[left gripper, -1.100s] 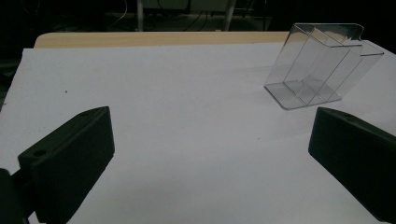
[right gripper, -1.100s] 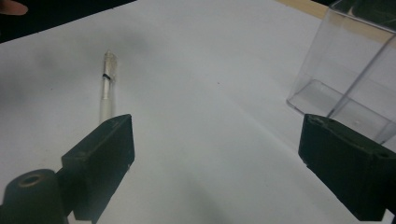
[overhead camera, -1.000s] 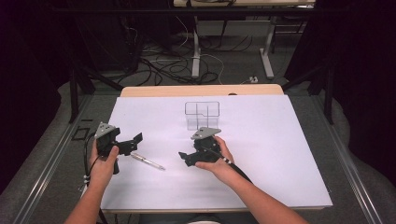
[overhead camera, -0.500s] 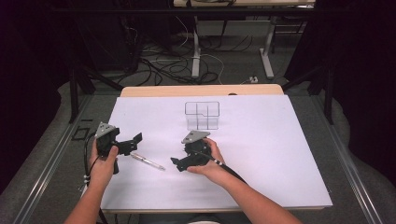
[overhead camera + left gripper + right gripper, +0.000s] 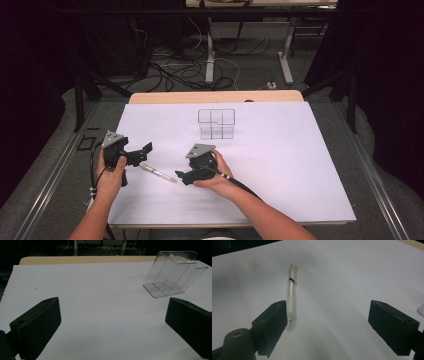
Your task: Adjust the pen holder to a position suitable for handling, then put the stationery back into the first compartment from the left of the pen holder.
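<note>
A clear pen [image 5: 157,173] lies slanted on the white sheet [image 5: 280,165], between the two hands. My right gripper [image 5: 184,175] points left at it, close to its right end. In the right gripper view the jaws stand open [image 5: 328,325] and the pen [image 5: 292,295] runs away from me, its tip just beside the left-hand jaw. My left gripper [image 5: 141,154] hovers open just behind the pen's left end. Its own view has the open jaws [image 5: 112,322] facing a clear divided box [image 5: 172,275], which stands at the back middle of the sheet [image 5: 216,124].
The wooden table edge [image 5: 215,96] shows beyond the sheet. Cables and desk legs [image 5: 210,65] lie on the floor behind. A cable [image 5: 240,182] trails from the right gripper along the forearm.
My right gripper has moved left and nearer, closing in on the pen's right end. The left gripper, the pen and the box have stayed put.
</note>
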`<act>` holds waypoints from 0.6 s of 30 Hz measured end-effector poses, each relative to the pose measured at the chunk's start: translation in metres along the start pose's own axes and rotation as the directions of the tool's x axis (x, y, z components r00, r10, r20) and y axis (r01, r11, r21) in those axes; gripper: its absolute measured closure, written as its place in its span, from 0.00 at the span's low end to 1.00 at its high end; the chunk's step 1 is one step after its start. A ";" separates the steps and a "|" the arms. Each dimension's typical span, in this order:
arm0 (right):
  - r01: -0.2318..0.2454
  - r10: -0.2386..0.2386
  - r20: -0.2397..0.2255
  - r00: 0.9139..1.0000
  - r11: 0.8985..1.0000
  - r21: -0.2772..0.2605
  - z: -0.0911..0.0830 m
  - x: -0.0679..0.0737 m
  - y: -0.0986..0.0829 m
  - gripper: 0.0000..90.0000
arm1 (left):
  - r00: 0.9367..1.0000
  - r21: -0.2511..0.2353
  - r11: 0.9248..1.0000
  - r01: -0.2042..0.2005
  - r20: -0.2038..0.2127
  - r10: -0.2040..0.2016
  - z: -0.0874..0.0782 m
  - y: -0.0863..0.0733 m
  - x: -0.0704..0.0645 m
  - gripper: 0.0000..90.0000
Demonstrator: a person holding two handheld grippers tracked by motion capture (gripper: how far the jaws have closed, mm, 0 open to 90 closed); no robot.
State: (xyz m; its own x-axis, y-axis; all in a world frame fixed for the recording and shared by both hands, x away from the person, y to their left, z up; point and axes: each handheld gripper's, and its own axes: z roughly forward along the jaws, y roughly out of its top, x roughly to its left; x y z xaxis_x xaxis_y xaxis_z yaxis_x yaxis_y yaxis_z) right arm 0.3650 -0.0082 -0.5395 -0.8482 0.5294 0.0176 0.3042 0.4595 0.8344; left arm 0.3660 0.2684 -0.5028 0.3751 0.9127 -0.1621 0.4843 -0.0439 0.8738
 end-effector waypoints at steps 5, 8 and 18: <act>0.014 -0.014 -0.019 1.000 1.000 -0.013 0.009 0.006 0.000 0.25 | 1.000 -0.001 1.000 0.000 -0.002 0.000 0.000 0.000 0.001 0.00; 0.026 -0.027 -0.036 0.999 0.999 -0.026 0.014 0.010 0.000 0.33 | 1.000 0.000 1.000 -0.001 -0.002 0.001 0.000 0.000 0.001 0.00; 0.029 -0.031 -0.087 0.996 0.999 -0.022 0.024 0.020 0.004 0.48 | 1.000 -0.005 1.000 0.005 -0.007 -0.005 -0.001 0.000 0.002 0.00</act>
State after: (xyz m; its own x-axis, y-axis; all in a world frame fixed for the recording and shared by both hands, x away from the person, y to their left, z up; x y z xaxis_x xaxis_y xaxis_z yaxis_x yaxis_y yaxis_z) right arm 0.3601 0.0216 -0.5492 -0.8918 0.4508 0.0399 0.2698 0.4587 0.8466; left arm 0.3654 0.2706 -0.5028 0.3672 0.9156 -0.1635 0.4822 -0.0371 0.8753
